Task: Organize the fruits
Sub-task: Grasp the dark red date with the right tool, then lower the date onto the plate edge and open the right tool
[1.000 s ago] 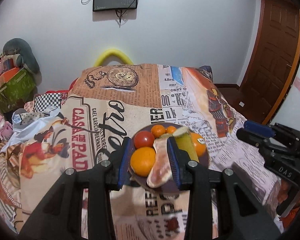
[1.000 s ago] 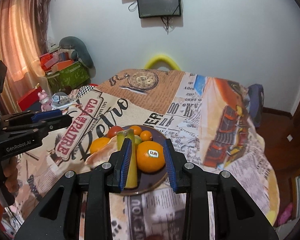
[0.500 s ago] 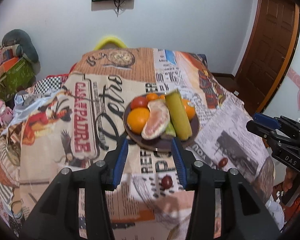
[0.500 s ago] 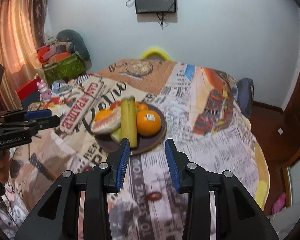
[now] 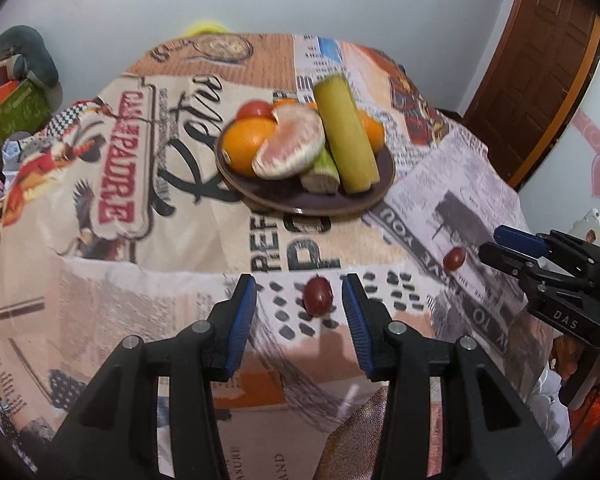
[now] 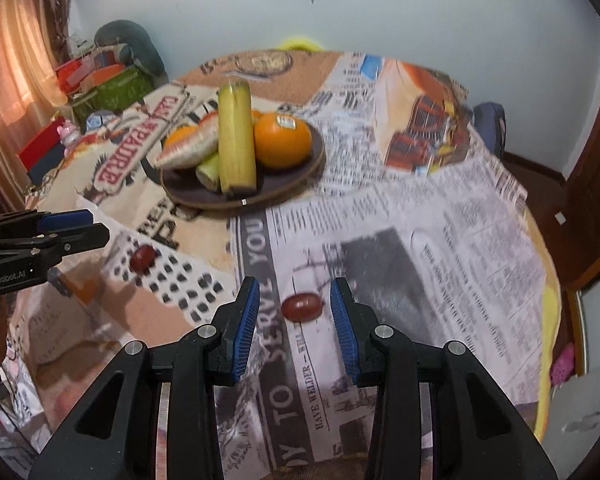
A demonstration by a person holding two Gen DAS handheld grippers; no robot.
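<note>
A dark plate on the printed tablecloth holds oranges, a peeled citrus piece, a tomato and a yellow-green stalk. Two small dark-red fruits lie on the cloth in front of it. One red fruit sits between the fingertips of my left gripper, untouched. The other red fruit lies between the fingertips of my right gripper, also untouched. Both grippers are open, pointing down at the cloth.
The tablecloth hangs over the round table's edge on all sides. Bags and boxes are piled at the left by a curtain. A wooden door stands at the right, and a screen hangs on the back wall.
Both grippers have sunk toward the table and tipped downward, pulling back from the plate. Each now frames a small red fruit. Both pairs of jaws stand slightly wider than a second ago.
</note>
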